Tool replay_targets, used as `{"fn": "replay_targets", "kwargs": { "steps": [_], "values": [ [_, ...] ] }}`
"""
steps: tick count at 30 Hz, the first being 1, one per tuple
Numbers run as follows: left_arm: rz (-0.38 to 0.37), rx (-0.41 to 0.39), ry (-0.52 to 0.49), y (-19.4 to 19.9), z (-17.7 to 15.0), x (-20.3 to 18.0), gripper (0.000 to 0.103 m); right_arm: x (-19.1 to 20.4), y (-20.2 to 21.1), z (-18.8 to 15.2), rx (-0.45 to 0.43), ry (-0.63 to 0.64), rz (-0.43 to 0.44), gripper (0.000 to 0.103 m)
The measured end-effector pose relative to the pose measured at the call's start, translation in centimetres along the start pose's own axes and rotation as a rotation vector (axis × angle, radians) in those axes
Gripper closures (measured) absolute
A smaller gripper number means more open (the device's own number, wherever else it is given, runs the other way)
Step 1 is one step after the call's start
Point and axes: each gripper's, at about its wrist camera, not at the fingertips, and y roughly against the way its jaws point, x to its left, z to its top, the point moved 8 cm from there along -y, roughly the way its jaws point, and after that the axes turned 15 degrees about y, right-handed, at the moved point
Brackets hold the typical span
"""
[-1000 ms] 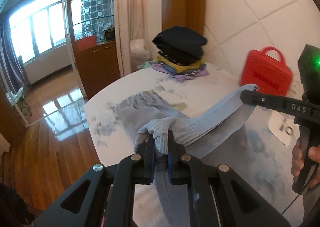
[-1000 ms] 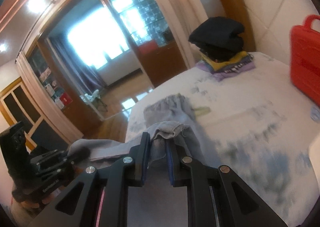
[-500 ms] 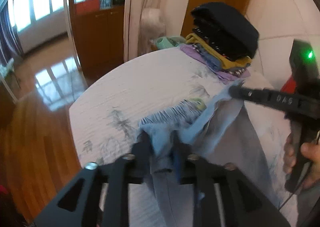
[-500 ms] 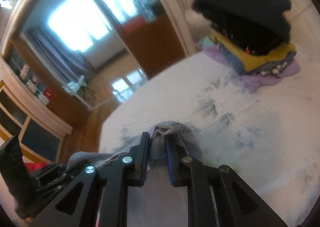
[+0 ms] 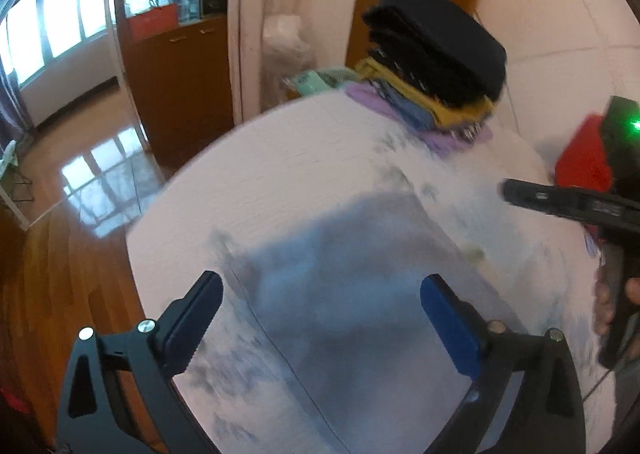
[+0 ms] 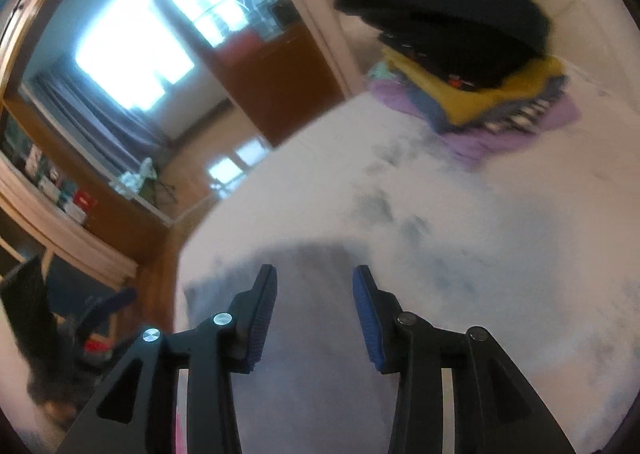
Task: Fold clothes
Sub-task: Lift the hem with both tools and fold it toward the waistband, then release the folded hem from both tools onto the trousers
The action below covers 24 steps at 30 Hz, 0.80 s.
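Observation:
A grey-blue garment [image 5: 340,266] lies folded flat on the white patterned bed [image 5: 288,158]; it also shows in the right wrist view [image 6: 316,338]. My left gripper [image 5: 320,294] is open and empty, just above the garment's near part. My right gripper [image 6: 314,286] is open and empty over the garment's other side; it appears at the right of the left wrist view [image 5: 560,202]. Both views are blurred by motion.
A stack of folded clothes [image 5: 432,66], black on top, sits at the bed's far end, also in the right wrist view [image 6: 456,34]. A red case [image 5: 584,158] stands by the headboard. Wooden floor [image 5: 68,214] lies left of the bed.
Both grippers carried the garment's edge forward over the bed, then opened and let it go. The garment now lies flat, folded over itself.

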Motion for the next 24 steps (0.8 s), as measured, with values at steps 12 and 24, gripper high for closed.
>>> {"fn": "replay_targets", "kwargs": {
  "steps": [12,24],
  "values": [
    [-0.031,0.117,-0.007,5.3,-16.5,-5.8,0.002,-1.2,12.8,-17.5,0.063,0.019,-0.106,0.049],
    [0.02,0.09,0.029,10.3,-30.9,-8.1,0.012,1.0,17.0,-31.1,0.129,0.119,-0.029,0.055]
  ]
}}
